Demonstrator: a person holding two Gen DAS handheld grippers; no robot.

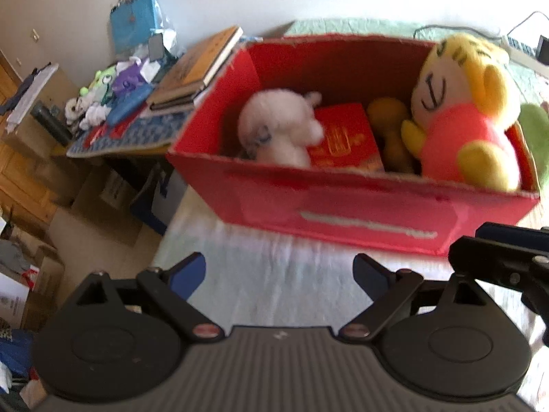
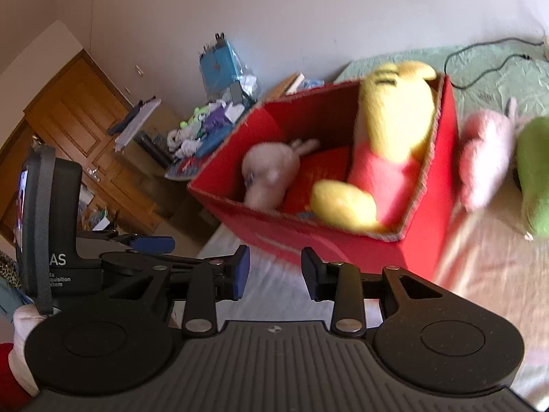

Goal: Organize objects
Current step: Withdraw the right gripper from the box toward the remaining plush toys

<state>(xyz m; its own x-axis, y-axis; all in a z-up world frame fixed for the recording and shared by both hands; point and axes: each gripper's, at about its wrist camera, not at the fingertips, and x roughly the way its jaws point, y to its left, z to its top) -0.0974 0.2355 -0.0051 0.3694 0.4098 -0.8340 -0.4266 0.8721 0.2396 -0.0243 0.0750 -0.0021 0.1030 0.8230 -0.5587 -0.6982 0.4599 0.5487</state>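
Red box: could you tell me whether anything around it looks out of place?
Yes. A pink plush and a green plush lie outside the red box on the bed, beside its right wall, while the other toys are inside.

The red box [image 1: 343,213] looks like matt cardboard with rough, frayed rims. The yellow plush [image 1: 459,110] and white plush [image 1: 278,127] are fuzzy cloth. The bed [image 1: 274,274] wears pale, soft fabric. Each hand-held gripper [image 1: 279,274] is matt black plastic with ribbed casing and small metal rivets.
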